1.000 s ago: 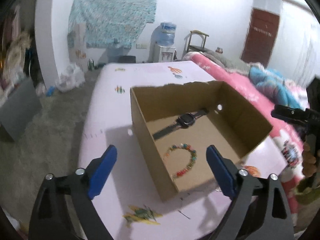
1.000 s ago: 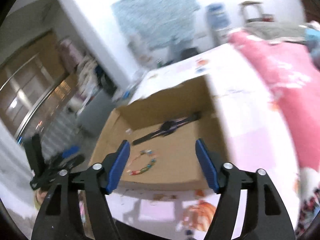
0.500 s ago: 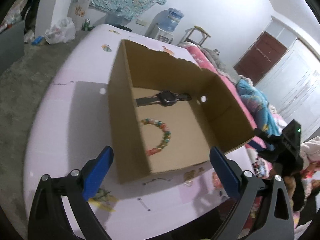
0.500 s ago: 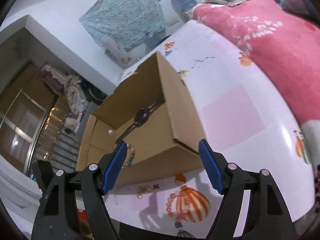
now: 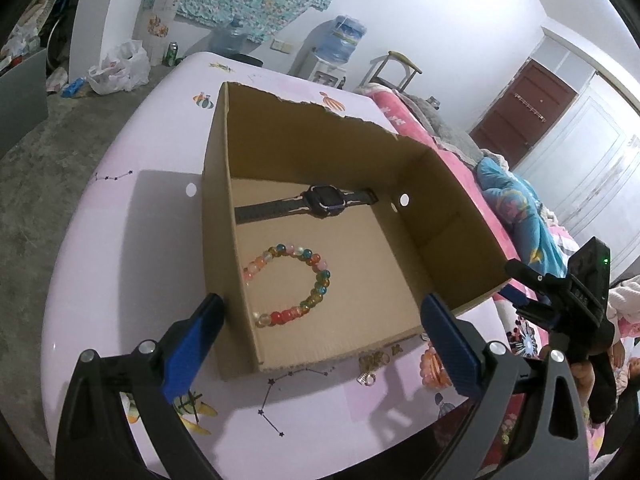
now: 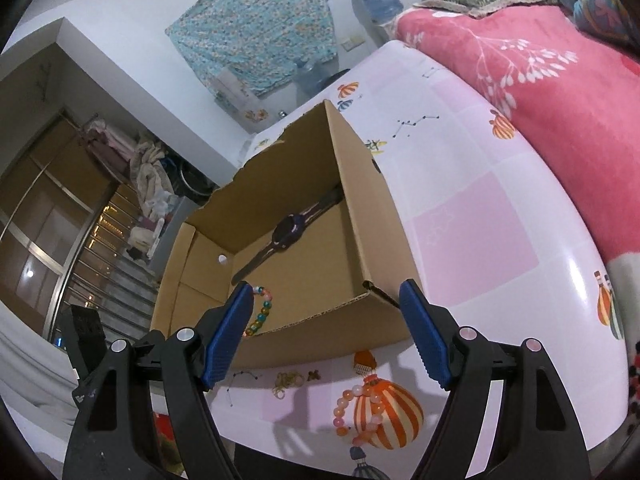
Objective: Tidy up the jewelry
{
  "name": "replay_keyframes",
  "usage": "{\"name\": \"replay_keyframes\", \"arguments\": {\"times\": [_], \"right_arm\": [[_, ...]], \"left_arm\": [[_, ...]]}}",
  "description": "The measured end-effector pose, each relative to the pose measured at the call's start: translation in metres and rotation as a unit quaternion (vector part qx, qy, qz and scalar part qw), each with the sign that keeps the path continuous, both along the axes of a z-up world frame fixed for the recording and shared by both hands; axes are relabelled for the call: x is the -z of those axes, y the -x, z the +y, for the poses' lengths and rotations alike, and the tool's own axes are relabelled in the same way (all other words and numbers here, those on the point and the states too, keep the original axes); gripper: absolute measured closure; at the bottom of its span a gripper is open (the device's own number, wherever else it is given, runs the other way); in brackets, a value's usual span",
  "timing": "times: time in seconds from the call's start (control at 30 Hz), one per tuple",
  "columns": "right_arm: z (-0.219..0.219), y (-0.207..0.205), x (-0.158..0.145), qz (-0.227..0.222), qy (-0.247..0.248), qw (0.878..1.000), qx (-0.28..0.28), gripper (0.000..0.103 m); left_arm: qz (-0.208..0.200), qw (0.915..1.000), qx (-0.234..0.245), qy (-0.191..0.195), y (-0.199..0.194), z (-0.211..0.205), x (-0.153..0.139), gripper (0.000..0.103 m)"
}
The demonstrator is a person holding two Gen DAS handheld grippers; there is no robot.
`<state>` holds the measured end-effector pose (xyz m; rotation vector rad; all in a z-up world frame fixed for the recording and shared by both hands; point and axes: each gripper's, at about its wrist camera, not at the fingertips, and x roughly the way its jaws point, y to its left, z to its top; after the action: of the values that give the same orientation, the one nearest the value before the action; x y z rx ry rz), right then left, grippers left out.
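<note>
On the surface (image 6: 472, 216) just in front of the box (image 5: 240, 264): pink bracelet (image 6: 356, 408) and a small gold piece (image 6: 288, 380), both outside. Inside the box: watch (image 5: 312, 204) and colourful bracelet (image 5: 296, 280)

Left gripper (image 5: 320, 344) spread wide, empty, hovering over the box's near wall. Right gripper (image 6: 328, 332) also spread, empty, above the box's near corner, pink bracelet below it

Risks, my read:
- pink beads look round and slick, a pinch on one bead could squirt it sideways or drag the whole loop
- gold piece is tiny and flat, pads may close over it and miss
- jaws sit close to the box wall, a descent could nudge the box

Orientation: watch lies flat, long axis along the far wall. Pink bracelet is a curved strand running roughly toward the camera in the right view
</note>
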<state>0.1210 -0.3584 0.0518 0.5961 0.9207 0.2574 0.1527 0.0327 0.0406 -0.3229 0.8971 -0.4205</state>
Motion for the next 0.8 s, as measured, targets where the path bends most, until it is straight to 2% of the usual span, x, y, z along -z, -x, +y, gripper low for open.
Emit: {"name": "replay_keyframes", "arguments": {"times": [0.4,0.57,0.7,0.8], "right_arm": [[0.004,-0.006,-0.004,-0.002,0.011,1.0,0.007,0.03],[0.005,-0.007,-0.004,-0.008,0.001,1.0,0.005,0.03],[0.008,-0.01,-0.005,-0.011,0.022,1.0,0.01,0.03],[0.006,-0.012,-0.002,-0.011,0.018,1.0,0.014,0.03]], "left_arm": [[-0.012,0.9998,-0.005,-0.012,-0.011,-0.002,-0.003,0.007],[-0.019,0.9994,-0.013,-0.024,-0.018,-0.001,-0.006,0.007],[-0.013,0.9998,-0.01,-0.009,-0.026,-0.001,-0.002,0.007],[-0.022,0.9994,-0.008,-0.027,-0.03,-0.006,0.001,0.007]]}}
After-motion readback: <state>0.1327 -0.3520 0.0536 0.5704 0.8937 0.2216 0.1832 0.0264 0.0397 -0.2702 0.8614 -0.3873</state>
